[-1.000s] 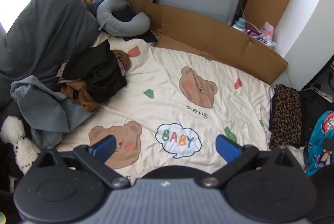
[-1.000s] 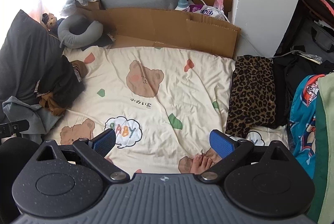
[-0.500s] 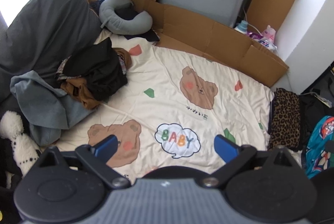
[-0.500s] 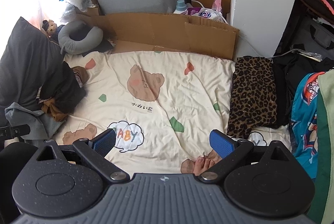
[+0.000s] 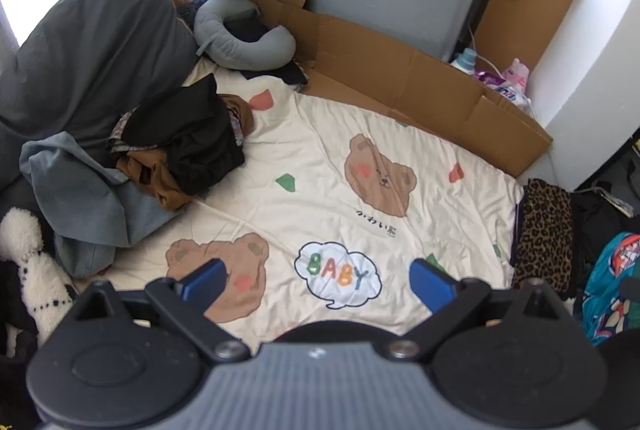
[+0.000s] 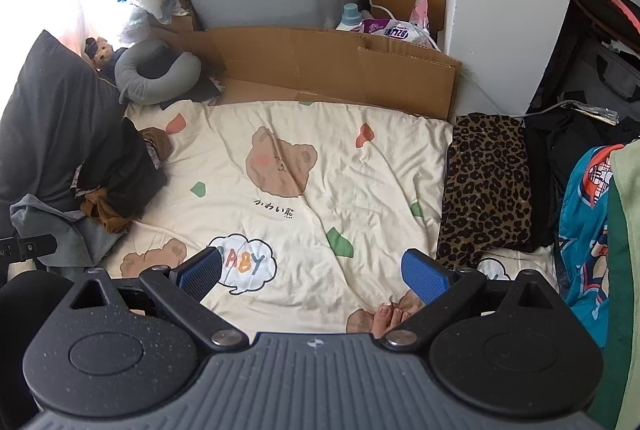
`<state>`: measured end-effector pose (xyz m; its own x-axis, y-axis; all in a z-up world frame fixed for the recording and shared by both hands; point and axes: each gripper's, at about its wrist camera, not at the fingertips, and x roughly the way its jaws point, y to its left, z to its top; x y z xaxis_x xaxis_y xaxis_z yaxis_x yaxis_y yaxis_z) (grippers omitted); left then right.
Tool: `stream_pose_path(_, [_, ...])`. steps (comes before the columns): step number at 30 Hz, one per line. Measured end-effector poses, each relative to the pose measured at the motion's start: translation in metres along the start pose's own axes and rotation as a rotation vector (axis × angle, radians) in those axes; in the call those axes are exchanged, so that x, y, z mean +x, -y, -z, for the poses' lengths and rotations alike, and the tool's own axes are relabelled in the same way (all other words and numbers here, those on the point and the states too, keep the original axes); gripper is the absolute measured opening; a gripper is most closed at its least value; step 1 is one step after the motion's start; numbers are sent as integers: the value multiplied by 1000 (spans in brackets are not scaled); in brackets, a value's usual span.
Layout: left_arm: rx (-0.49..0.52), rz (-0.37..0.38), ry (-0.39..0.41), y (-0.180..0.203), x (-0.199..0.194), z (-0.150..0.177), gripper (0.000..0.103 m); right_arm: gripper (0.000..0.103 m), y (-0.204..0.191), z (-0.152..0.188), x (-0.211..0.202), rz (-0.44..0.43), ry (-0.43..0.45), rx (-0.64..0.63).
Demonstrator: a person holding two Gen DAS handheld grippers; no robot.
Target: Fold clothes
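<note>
Two grippers hover over the bed, the left gripper and the right gripper, each with its two blue fingers spread apart and empty; one heap of unfolded clothes lies at the left beside a dark pillow; one folded leopard-print garment rests at the right edge; the cream bear-print blanket covers the bed, with cardboard and one grey neck pillow at the far side.
</note>
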<state>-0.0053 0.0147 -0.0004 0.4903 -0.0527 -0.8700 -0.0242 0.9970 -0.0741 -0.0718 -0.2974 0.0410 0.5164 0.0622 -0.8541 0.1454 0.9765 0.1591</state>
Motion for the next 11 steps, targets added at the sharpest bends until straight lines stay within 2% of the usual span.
stream_pose_path(11, [-13,5,8,-7,0,-1,99,100,3,1,-3,-6,19,11])
